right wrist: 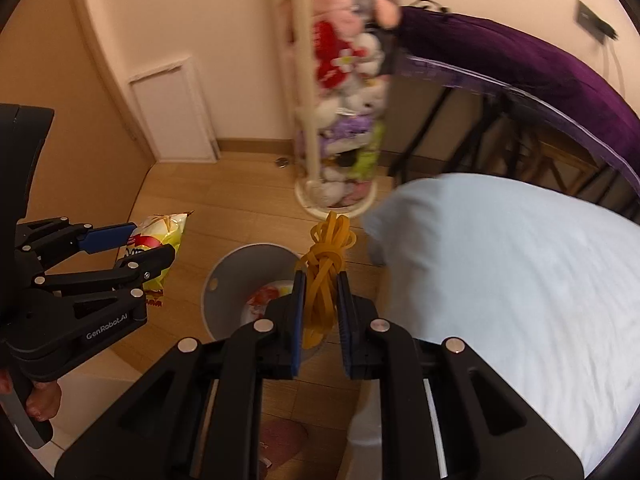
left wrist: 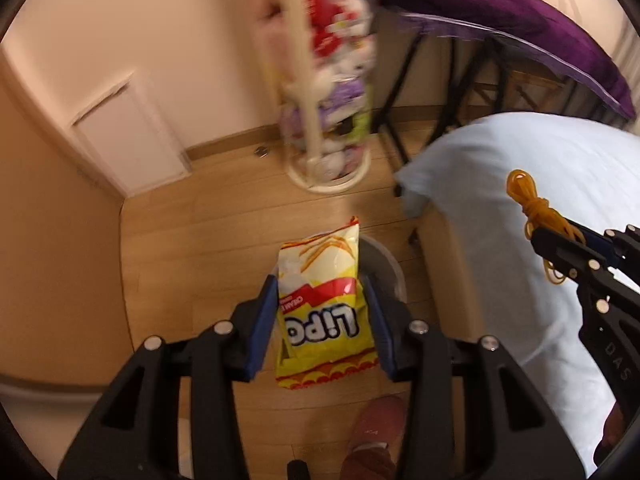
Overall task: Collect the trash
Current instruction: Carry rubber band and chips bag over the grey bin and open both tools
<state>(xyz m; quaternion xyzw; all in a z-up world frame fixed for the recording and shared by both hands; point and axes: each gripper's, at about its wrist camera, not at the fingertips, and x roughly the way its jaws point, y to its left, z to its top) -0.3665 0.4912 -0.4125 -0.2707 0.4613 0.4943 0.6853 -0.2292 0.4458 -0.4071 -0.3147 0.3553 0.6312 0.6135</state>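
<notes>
My left gripper [left wrist: 320,284] is shut on a yellow Lipo snack bag [left wrist: 320,300] and holds it above the floor, beside the rim of a grey trash bin [left wrist: 386,268]. From the right wrist view the left gripper [right wrist: 154,242] with the bag [right wrist: 162,236] hangs left of the bin [right wrist: 224,276]. My right gripper [right wrist: 320,280] is shut on a knotted bundle of yellow rubber bands [right wrist: 324,268], held over the bin's right rim. It also shows in the left wrist view [left wrist: 560,240] with the bands [left wrist: 532,200]. Some trash lies in the bin.
A bed with a pale blue sheet [right wrist: 500,280] fills the right side. A tall cream stand full of plush toys [right wrist: 344,100] stands on the wooden floor behind the bin. A black-legged table with a purple cloth [right wrist: 520,64] stands beyond. A slippered foot [left wrist: 376,428] is below.
</notes>
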